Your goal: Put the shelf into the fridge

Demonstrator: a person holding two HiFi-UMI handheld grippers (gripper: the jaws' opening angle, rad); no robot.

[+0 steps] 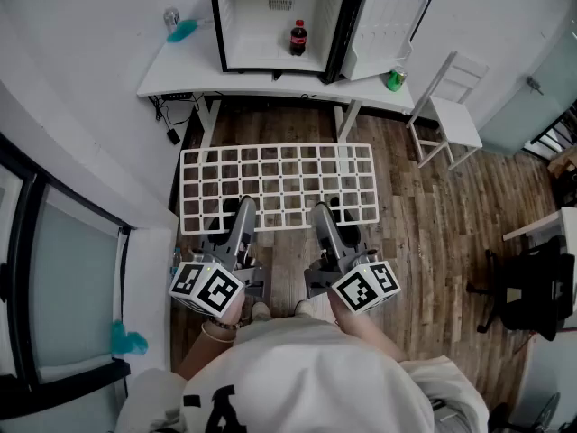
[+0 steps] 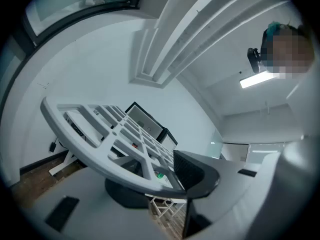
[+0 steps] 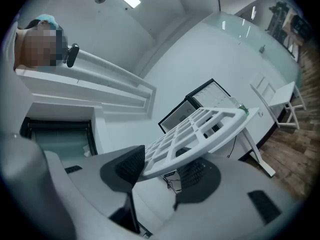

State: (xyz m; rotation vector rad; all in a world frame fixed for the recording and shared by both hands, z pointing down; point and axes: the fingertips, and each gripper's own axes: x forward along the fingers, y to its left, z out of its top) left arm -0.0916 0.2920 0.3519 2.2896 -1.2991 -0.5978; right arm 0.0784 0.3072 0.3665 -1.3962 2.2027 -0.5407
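A white grid shelf [image 1: 278,184] hangs level above the wooden floor, held by its near edge. My left gripper [image 1: 242,213] is shut on that edge left of the middle, and my right gripper [image 1: 326,216] is shut on it right of the middle. In the left gripper view the shelf [image 2: 100,129] lies clamped between the dark pads [image 2: 192,170]. The right gripper view shows the shelf [image 3: 200,129] gripped the same way. Ahead, the small fridge [image 1: 279,21] stands on a white table [image 1: 180,78] with its door [image 1: 383,27] swung open to the right. A cola bottle [image 1: 297,37] stands inside it.
A green bottle [image 1: 394,80] sits on the table by the fridge door, and a glass with a teal cloth [image 1: 178,25] at its left end. A white chair [image 1: 448,111] stands at the right. A dark office chair [image 1: 530,287] and desk lie far right. A wall runs along the left.
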